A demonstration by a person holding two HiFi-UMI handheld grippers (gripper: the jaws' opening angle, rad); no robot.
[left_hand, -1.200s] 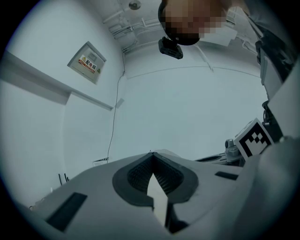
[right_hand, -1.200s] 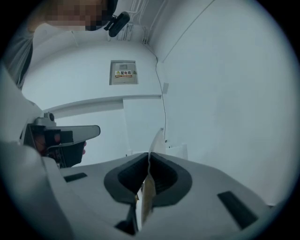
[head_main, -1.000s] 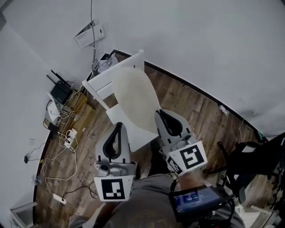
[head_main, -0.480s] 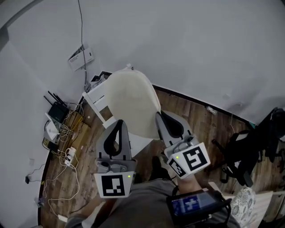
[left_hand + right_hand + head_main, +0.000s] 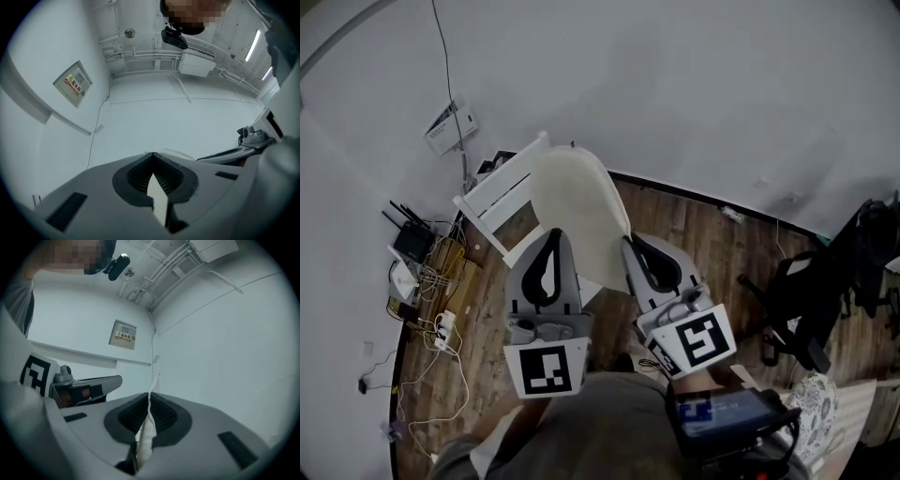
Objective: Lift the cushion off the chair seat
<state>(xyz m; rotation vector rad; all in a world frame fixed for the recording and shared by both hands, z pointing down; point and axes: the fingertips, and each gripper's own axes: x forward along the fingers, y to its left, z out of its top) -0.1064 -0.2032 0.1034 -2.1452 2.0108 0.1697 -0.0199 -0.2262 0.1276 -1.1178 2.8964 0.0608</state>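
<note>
Nearest, the left gripper and the right gripper each have their jaws pinched together on the near hem of the cushion, a thin fold of pale cloth caught between the ribbed pads. The cushion stands tilted up and away from them, apparently clear of the seat of the white chair and leaning towards its back. It looks light, soft and floppy, so the two spaced holds along one edge suit it, though thin fabric could slip from the pads. The chair back just behind may snag it. Farther left, a router and loose cables lie on the floor; a wall box hangs beyond.
</note>
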